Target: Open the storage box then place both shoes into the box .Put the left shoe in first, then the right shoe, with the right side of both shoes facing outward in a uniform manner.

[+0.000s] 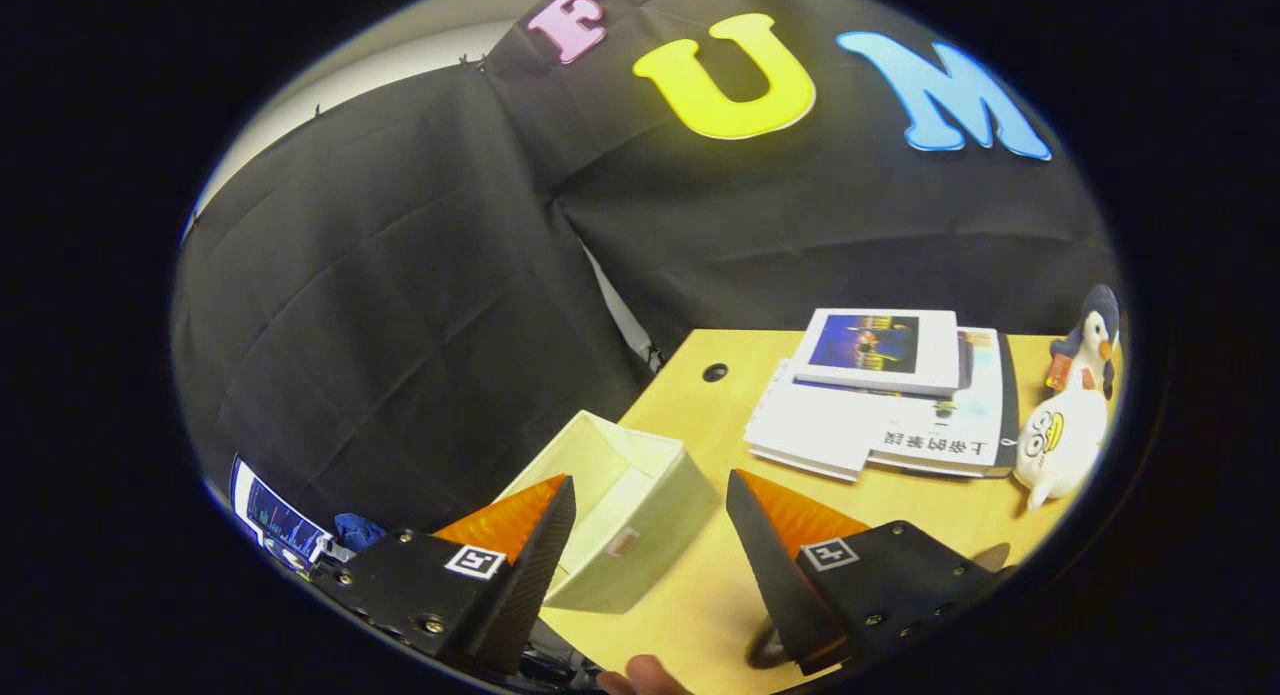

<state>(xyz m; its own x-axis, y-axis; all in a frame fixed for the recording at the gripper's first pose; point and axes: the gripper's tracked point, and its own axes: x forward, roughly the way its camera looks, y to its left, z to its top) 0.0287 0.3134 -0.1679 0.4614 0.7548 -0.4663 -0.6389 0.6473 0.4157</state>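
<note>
A cream fabric storage box [628, 505] stands open at the near left corner of the wooden table [720, 585], its inside bare. My gripper [650, 495] hovers above the table with its fingers wide apart and nothing between them. The left finger overlaps the box's near left side, while the right finger hangs over bare tabletop to the right of the box. A dark rounded shape [768, 647] peeks out under the right finger; what it is I cannot tell.
A stack of books [885, 395] lies on the table beyond the right finger. Two plush toys, a penguin [1088, 350] and a white one [1060, 440], sit to the right of the books. A fingertip [640, 675] shows below the fingers. A screen [275, 523] glows off the table's left.
</note>
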